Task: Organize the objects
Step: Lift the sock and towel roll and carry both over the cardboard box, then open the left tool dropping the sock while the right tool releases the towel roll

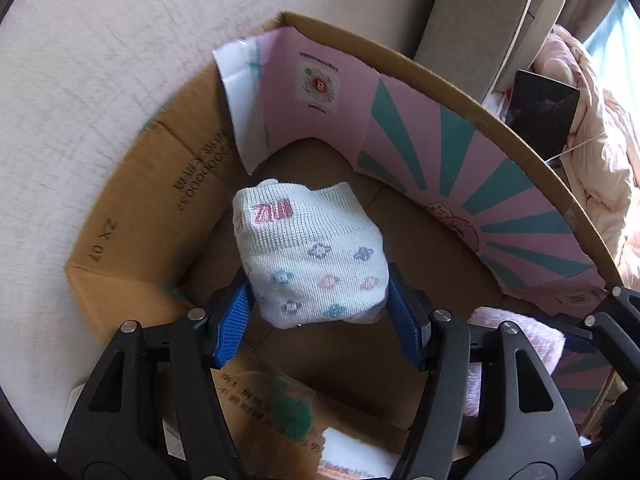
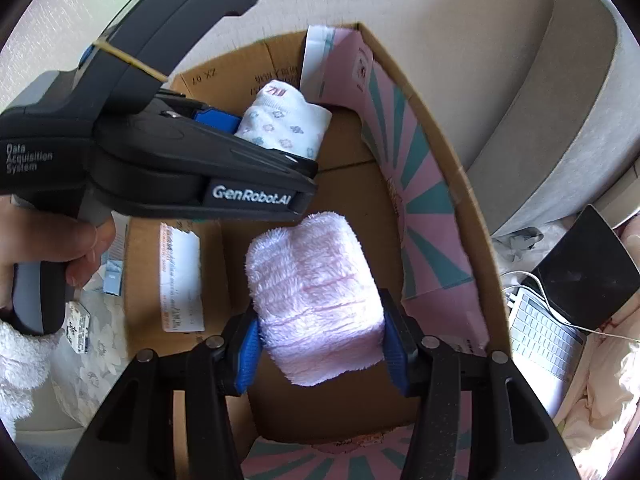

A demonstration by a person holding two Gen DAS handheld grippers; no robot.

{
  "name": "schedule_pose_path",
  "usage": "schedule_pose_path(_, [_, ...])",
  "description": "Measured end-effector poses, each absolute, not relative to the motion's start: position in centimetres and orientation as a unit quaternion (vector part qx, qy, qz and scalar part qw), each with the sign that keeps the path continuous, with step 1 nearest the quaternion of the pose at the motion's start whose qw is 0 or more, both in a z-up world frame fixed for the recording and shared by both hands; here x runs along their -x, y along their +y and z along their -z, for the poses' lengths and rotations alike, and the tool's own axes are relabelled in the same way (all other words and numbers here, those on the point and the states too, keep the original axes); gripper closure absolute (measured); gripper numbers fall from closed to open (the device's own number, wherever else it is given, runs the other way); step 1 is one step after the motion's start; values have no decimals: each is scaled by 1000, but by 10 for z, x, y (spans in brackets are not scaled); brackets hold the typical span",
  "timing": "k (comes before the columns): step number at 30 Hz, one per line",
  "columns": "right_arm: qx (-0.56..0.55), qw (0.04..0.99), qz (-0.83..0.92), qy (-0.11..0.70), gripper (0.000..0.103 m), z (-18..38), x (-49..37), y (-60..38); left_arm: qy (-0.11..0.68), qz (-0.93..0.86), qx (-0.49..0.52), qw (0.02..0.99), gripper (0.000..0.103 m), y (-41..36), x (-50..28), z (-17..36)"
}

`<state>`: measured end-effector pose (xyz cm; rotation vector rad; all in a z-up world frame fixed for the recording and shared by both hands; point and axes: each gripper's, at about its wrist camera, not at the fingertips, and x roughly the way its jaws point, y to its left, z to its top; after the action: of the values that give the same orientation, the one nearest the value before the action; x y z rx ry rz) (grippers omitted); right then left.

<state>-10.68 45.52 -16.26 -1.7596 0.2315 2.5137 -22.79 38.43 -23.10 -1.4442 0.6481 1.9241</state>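
Note:
My left gripper (image 1: 320, 312) is shut on a rolled white sock (image 1: 316, 256) with small pastel flowers, held over the far part of an open cardboard box (image 1: 132, 216). The sock also shows in the right wrist view (image 2: 284, 124), with the left gripper (image 2: 256, 136) around it. My right gripper (image 2: 320, 344) is shut on a rolled fluffy pink sock (image 2: 316, 296), held over the middle of the same box (image 2: 356, 184). A bit of the pink sock (image 1: 516, 336) shows at the right of the left wrist view.
A pink and teal printed card liner (image 2: 416, 208) stands along the box's right wall (image 1: 452, 152). A white label (image 2: 180, 280) lies on the left flap. A laptop (image 2: 560, 312) and pink bedding lie to the right. A grey cushion (image 2: 560, 112) is behind.

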Motion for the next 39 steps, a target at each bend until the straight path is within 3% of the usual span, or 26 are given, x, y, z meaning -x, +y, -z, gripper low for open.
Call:
schedule_pose_path(9, [567, 20, -819, 79, 55, 164, 109, 459, 257, -740, 534, 318, 40, 396, 226, 223])
schedule_pose_path(10, [567, 23, -819, 84, 54, 163, 109, 460, 257, -744, 530, 316, 36, 397, 226, 218])
schedule_pose_path(11, [568, 24, -818, 90, 52, 163, 110, 461, 259, -748, 525, 313, 14, 397, 227, 215])
schedule_pose_path(12, [570, 26, -816, 94, 49, 162, 110, 462, 261, -752, 519, 311, 0, 398, 227, 210])
schedule_pose_path(14, [571, 20, -814, 103, 40, 164, 109, 462, 254, -757, 512, 317, 0, 400, 227, 202])
schedule_pose_path(16, [564, 6, -819, 105, 14, 161, 107, 457, 257, -755, 513, 318, 0, 403, 229, 195])
schedule_pose_path(18, [559, -7, -823, 99, 0, 158, 108, 450, 261, -753, 513, 318, 0, 404, 231, 189])
schedule_pose_path(39, [538, 12, -838, 92, 0, 120, 108, 448, 222, -766, 506, 329, 0, 378, 210, 139])
